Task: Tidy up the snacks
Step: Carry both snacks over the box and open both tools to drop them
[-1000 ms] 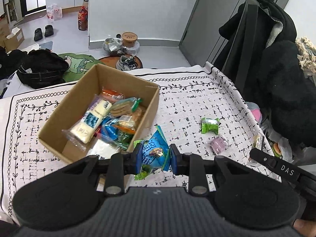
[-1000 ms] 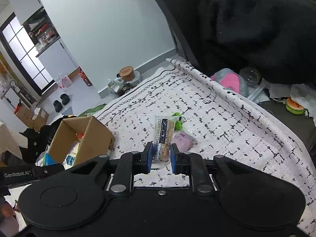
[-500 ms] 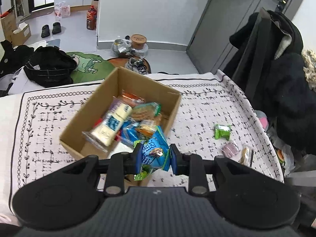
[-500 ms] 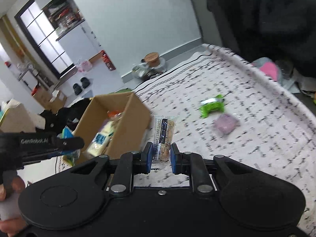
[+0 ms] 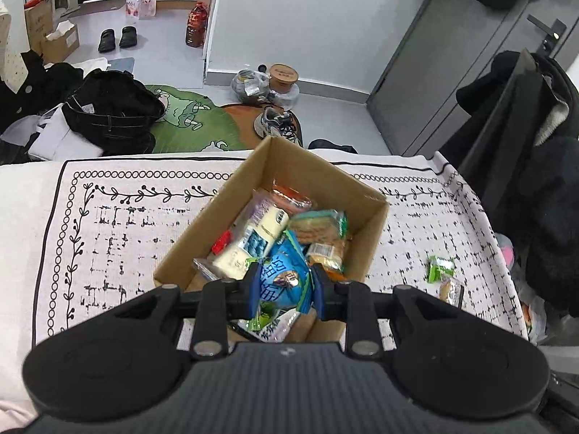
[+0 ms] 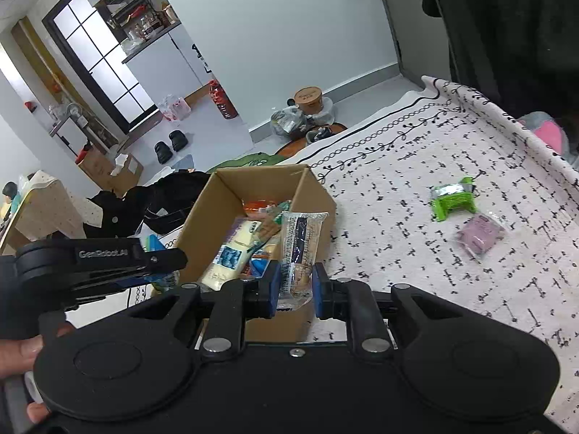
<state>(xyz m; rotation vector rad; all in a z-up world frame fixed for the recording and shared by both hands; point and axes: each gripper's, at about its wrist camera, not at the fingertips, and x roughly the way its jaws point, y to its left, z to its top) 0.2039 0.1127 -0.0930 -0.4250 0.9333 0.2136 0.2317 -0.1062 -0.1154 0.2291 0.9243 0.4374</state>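
Observation:
An open cardboard box [image 5: 374,218] [image 6: 217,199] sits on the patterned tablecloth and holds several snack packs. My left gripper [image 5: 284,287] is shut on a blue snack bag [image 5: 286,278], held over the box's near edge. My right gripper [image 6: 295,282] is shut on a clear-wrapped biscuit bar [image 6: 302,249], hanging above the box's right wall. In the right wrist view the left gripper [image 6: 159,258] shows from the side, at the box's left. A green pack [image 6: 452,200] [image 5: 439,267] and a purple pack [image 6: 479,235] lie loose on the cloth to the right.
Dark coats [image 5: 542,188] hang at the table's right edge. Beyond the far edge the floor holds a green mat [image 5: 188,123], black clothes [image 5: 112,112], shoes and a bottle [image 5: 195,25]. A person's hand [image 6: 21,350] grips the left tool.
Both grippers have carried their packs leftwards across the cloth to the box. The blue bag now hangs over the box's near side and the biscuit bar over its right wall.

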